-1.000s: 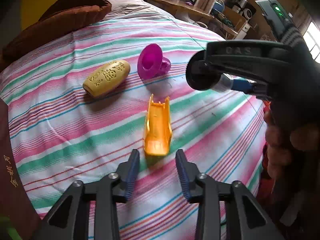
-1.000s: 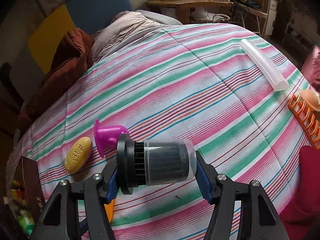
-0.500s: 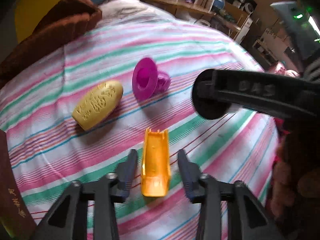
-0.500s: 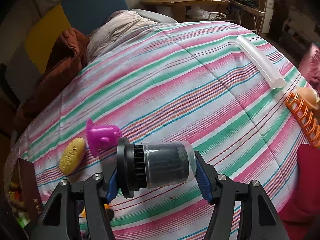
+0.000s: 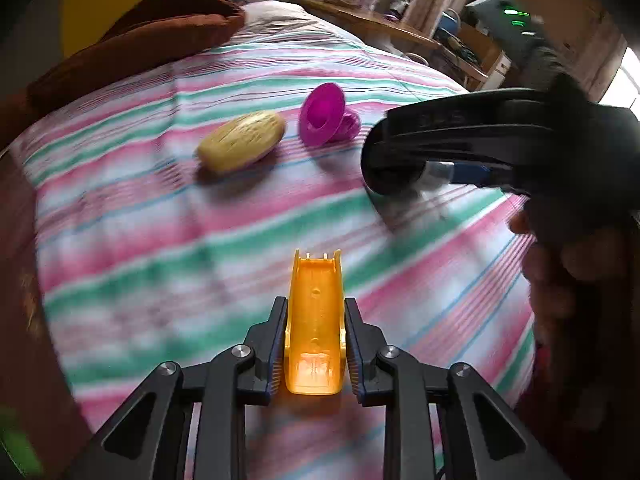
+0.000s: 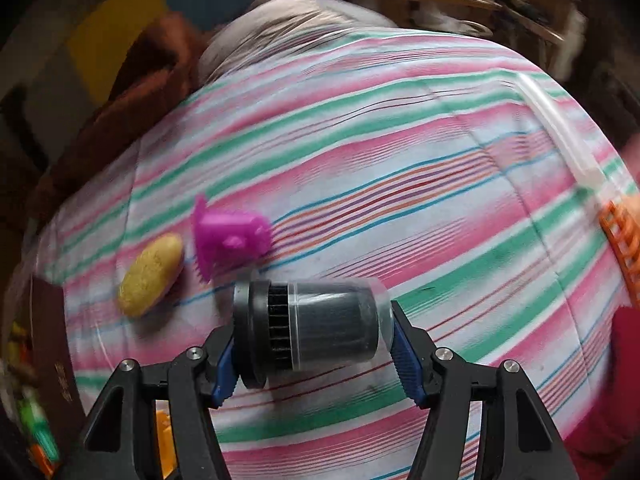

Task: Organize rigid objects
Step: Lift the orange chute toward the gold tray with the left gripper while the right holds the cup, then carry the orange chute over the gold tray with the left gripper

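The left gripper [image 5: 316, 344] has its fingers [image 5: 276, 340] pressed narrow against both long sides of an orange plastic trough-shaped piece [image 5: 316, 320], which lies lengthwise between them and points away over the bed's striped pink, green and white quilt [image 5: 160, 240]. Farther off on the quilt, a yellow oval embossed block [image 5: 242, 146] lies on its side, and just to its right a magenta plastic funnel-like piece [image 5: 326, 120] rests tipped over with its wide mouth facing the near left. The two are close together but whether they touch cannot be told.

At the right of the left wrist view, the right gripper [image 6: 316, 340] is held in a person's hand [image 5: 568, 276]. Its fingers [image 6: 406, 364] stand at a middling width, clamped on the ends of a dark cylindrical filter with a black ribbed cap and clear sleeve [image 6: 312, 330], held sideways above the quilt, near the magenta piece. At the far right edge of the bed lie a long translucent white tube [image 6: 560, 132] and, nearer, an orange slotted rack [image 6: 624, 248]. A brown blanket [image 5: 140, 40] is bunched at the far left
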Available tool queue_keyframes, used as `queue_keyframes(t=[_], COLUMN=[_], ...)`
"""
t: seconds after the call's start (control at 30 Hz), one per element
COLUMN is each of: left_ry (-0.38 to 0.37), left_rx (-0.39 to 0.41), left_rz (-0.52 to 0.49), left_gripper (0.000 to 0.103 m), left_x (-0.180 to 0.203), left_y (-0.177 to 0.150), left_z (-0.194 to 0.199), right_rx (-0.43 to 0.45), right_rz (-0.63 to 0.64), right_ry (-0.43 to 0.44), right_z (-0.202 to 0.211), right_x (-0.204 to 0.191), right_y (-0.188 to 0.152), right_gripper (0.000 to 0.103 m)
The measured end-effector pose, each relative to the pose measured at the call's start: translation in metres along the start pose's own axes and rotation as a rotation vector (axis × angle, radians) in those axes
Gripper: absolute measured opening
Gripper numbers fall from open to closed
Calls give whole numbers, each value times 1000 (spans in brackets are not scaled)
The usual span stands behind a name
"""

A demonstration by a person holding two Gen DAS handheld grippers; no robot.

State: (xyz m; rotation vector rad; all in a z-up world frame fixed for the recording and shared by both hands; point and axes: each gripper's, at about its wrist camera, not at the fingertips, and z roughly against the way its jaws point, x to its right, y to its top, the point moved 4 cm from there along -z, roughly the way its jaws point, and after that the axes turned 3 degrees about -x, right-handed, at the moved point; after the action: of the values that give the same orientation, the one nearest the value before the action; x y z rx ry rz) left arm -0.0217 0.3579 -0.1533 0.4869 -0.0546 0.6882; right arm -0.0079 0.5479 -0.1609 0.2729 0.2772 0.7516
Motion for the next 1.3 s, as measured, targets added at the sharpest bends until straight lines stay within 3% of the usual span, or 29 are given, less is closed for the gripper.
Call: queue_keyframes(t=[0.17, 0.33, 0.6, 1.3], left_ry=[67, 107, 149, 265], left_rx=[54, 144, 241, 298], left_rz=[-15, -43, -3, 127], left_gripper=[26, 26, 26, 26], left_x=[2, 10, -3, -60], left_y=[-28, -30, -34, -70], left_z=[27, 61, 110, 165], right_rx=[-5, 2, 26, 70], right_rz=[93, 82, 91, 127], right_ry=[-41, -36, -45, -77], right_z=[-9, -10, -9, -9], right_x=[-14, -14, -15, -21], right_y=[-4, -4, -5, -8], right_gripper=[65, 65, 65, 65])
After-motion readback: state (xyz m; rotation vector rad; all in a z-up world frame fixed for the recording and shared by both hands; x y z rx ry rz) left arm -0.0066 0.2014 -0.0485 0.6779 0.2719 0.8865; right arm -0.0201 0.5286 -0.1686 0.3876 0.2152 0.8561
